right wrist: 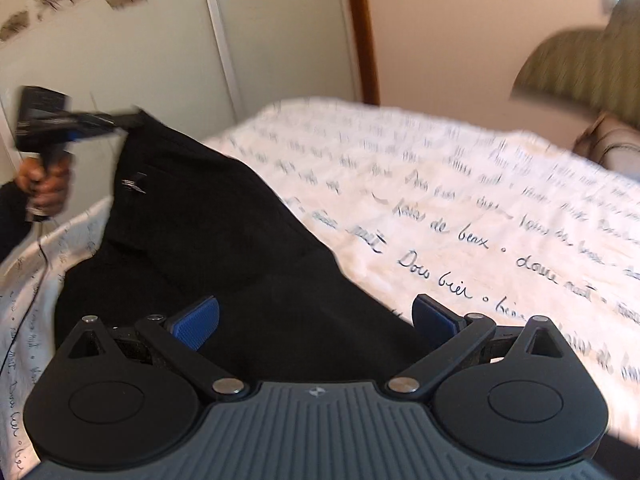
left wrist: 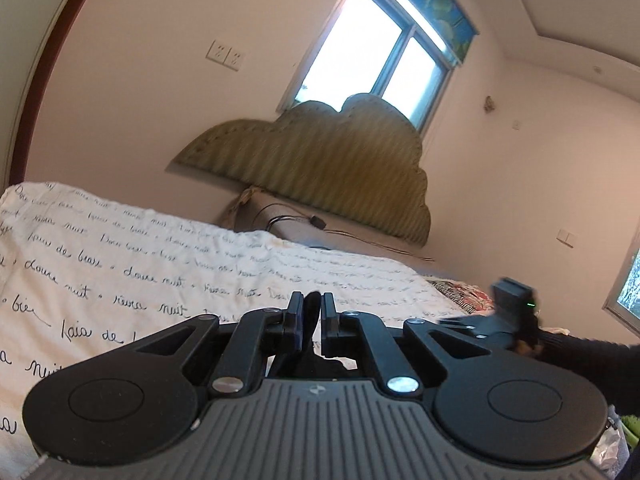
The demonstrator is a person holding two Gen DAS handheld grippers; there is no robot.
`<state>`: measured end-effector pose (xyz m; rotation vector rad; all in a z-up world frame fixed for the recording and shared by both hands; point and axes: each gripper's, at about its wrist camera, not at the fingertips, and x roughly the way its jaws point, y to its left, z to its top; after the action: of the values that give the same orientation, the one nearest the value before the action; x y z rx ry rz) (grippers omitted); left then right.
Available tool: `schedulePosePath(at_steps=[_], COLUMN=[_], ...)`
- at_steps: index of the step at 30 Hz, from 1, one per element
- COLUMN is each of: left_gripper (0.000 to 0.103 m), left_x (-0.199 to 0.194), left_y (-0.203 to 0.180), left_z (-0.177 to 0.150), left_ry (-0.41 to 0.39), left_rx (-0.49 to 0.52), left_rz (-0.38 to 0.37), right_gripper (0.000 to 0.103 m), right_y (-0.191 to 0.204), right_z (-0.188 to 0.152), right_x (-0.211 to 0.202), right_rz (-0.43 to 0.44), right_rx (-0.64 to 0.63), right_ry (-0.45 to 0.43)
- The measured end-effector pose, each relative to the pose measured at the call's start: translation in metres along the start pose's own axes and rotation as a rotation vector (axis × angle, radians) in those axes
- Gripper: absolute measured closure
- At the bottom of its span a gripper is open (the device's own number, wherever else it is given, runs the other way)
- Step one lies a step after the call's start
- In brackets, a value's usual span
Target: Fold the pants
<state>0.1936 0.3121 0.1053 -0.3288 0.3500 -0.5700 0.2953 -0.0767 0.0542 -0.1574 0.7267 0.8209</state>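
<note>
Pants (right wrist: 224, 240) | unfolded on bed (right wrist: 440, 168) | left gripper (left wrist: 311, 312) pinching 1 corner | right gripper (right wrist: 316, 316) spread, empty | 0 folds done

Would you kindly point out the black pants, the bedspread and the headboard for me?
pants (right wrist: 224, 216), right wrist view, middle of the black cloth.
bedspread (right wrist: 460, 168), right wrist view, bare printed part.
headboard (left wrist: 320, 168), left wrist view, striped centre.

Window (left wrist: 372, 52) glare; motion blur, perhaps strong.
</note>
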Motion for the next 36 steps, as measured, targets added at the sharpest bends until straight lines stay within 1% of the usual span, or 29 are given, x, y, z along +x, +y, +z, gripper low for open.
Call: schedulePosePath(at_steps=[1, 3, 4, 6, 8, 9, 10, 11, 12, 13, 14, 15, 16, 17, 18, 21, 23, 24, 25, 27, 29, 30, 31, 33, 34, 35, 36], left_gripper=[0.098, 0.098, 0.098, 0.097, 0.094, 0.086, 0.086, 0.086, 0.085, 0.083, 0.078, 0.059, 0.029, 0.017, 0.015, 0.016, 0.016, 0.016, 0.017, 0.017, 0.017, 0.017, 0.017, 0.018, 0.018, 0.018, 0.022], left_x=[-0.001, 0.004, 0.009, 0.024, 0.032, 0.035, 0.037, 0.04, 0.042, 0.043, 0.043, 0.048, 0.054, 0.058, 0.063, 0.073, 0.079, 0.085, 0.089, 0.09, 0.088, 0.088, 0.089, 0.093, 0.093, 0.092, 0.094], left_y=[-0.002, -0.002, 0.0, 0.015, 0.031, 0.039, 0.045, 0.05, 0.056, 0.06, 0.062, 0.064, 0.067, 0.069, 0.071, 0.077, 0.085, 0.094, 0.1, 0.113, 0.125, 0.132, 0.14, 0.157, 0.162, 0.163, 0.165], left_z=[-0.003, -0.009, -0.013, -0.023, -0.029, -0.03, -0.03, -0.03, -0.029, -0.028, -0.027, -0.025, -0.025, -0.026, -0.027, -0.026, -0.027, -0.027, -0.028, -0.03, -0.029, -0.03, -0.032, -0.041, -0.045, -0.046, -0.046], left_ry=[0.008, 0.055, 0.085, 0.141, 0.164, 0.163, 0.161, 0.166, 0.173, 0.177, 0.184, 0.197, 0.221, 0.25, 0.267, 0.284, 0.285, 0.3, 0.315, 0.323, 0.32, 0.323, 0.338, 0.391, 0.377, 0.362, 0.354], left_rx=[0.013, 0.009, 0.007, 0.0, -0.032, -0.042, -0.047, -0.051, -0.059, -0.062, -0.057, -0.05, -0.041, -0.029, -0.017, -0.029, -0.092, -0.132, -0.16, -0.193, -0.22, -0.241, -0.28, -0.416, -0.462, -0.483, -0.502], left_rz=[0.001, -0.008, -0.007, 0.019, 0.048, 0.068, 0.1, 0.117, 0.124, 0.127, 0.13, 0.138, 0.145, 0.159, 0.176, 0.132, 0.1, 0.11, 0.145, 0.179, 0.234, 0.25, 0.248, 0.175, 0.136, 0.108, 0.088], right_gripper=[0.0, 0.0, 0.0, 0.0, 0.0, 0.0, 0.0, 0.0, 0.0, 0.0, 0.0, 0.0, 0.0, 0.0, 0.0, 0.0, 0.0, 0.0, 0.0, 0.0, 0.0, 0.0, 0.0, 0.0, 0.0, 0.0, 0.0], right_y=[-0.003, -0.007, -0.009, -0.012, -0.018, -0.018, -0.018, -0.019, -0.018, -0.02, -0.019, -0.019, -0.019, -0.019, -0.019, -0.02, -0.02, -0.02, -0.021, -0.021, -0.02, -0.019, -0.018, -0.018, -0.018, -0.019, -0.02], right_z=[0.005, 0.012, 0.013, 0.015, 0.008, 0.007, 0.007, 0.006, 0.005, 0.006, 0.005, 0.004, 0.006, 0.006, 0.006, 0.008, 0.01, 0.01, 0.011, 0.011, 0.01, 0.009, 0.008, 0.006, 0.005, 0.005, 0.004], right_x=[0.011, 0.035, 0.044, 0.059, 0.067, 0.069, 0.069, 0.068, 0.065, 0.065, 0.062, 0.059, 0.056, 0.053, 0.051, 0.051, 0.051, 0.051, 0.05, 0.049, 0.047, 0.046, 0.045, 0.045, 0.045, 0.045, 0.047], right_rz=[-0.001, 0.002, 0.006, 0.027, 0.033, 0.027, 0.025, 0.03, 0.037, 0.042, 0.044, 0.044, 0.043, 0.044, 0.04, 0.029, 0.021, 0.02, 0.018, 0.014, 0.014, 0.012, 0.012, 0.017, 0.016, 0.013, 0.011], right_rx=[-0.037, -0.099, -0.112, -0.122, -0.106, -0.095, -0.087, -0.08, -0.072, -0.067, -0.062, -0.058, -0.057, -0.059, -0.059, -0.049, -0.056, -0.055, -0.05, -0.041, -0.047, -0.053, -0.057, -0.056, -0.053, -0.046, -0.036], right_ry=[0.03, 0.104, 0.129, 0.171, 0.205, 0.211, 0.206, 0.197, 0.187, 0.18, 0.172, 0.168, 0.165, 0.164, 0.164, 0.168, 0.162, 0.157, 0.151, 0.143, 0.144, 0.145, 0.146, 0.147, 0.146, 0.145, 0.147])
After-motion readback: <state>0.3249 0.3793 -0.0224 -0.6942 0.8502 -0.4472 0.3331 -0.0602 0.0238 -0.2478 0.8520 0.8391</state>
